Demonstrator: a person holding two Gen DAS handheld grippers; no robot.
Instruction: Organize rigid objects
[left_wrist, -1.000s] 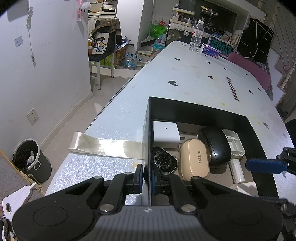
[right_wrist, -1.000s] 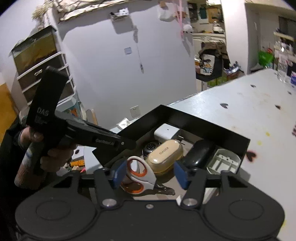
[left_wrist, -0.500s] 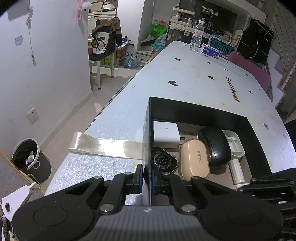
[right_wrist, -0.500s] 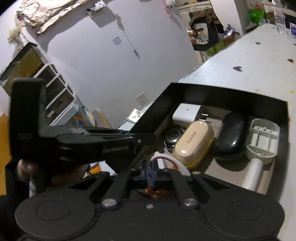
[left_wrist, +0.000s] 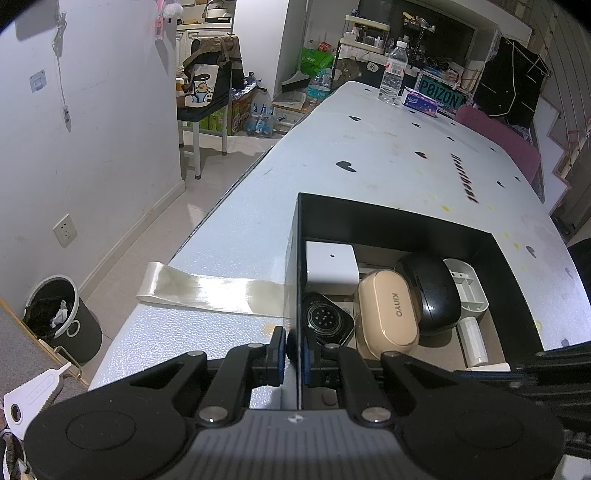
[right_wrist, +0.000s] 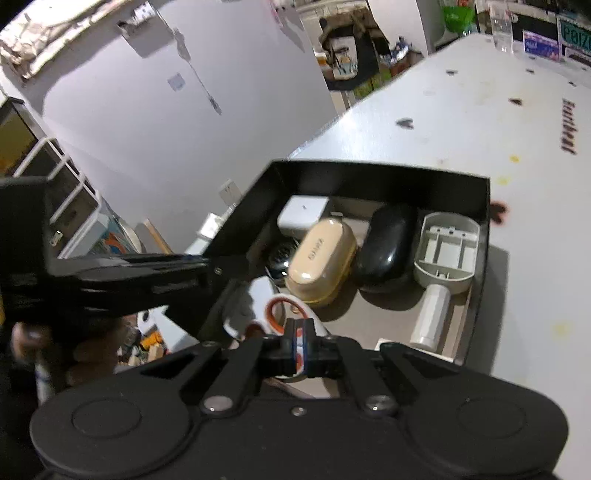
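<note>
A black open box (left_wrist: 399, 225) sits on the white table. It holds a white cube (left_wrist: 330, 267), a black round device (left_wrist: 325, 319), a beige KINYO case (left_wrist: 388, 314), a black case (left_wrist: 430, 291) and a grey-white handled part (left_wrist: 467, 295). My left gripper (left_wrist: 293, 350) is shut on the box's left wall. In the right wrist view the box (right_wrist: 369, 181) shows the same items plus white-and-orange scissors (right_wrist: 284, 310) at its near end. My right gripper (right_wrist: 300, 345) is shut on the scissors' handle.
A strip of clear tape (left_wrist: 207, 291) hangs over the table's left edge. A water bottle (left_wrist: 391, 72) and tissue pack (left_wrist: 421, 101) stand at the table's far end. A bin (left_wrist: 62, 325) stands on the floor at left. A pink chair (left_wrist: 498, 136) stands beside the table.
My right gripper was open over the scissors a second ago; it has closed on their handle and swung to the right. My left gripper has stayed shut on the box wall.
</note>
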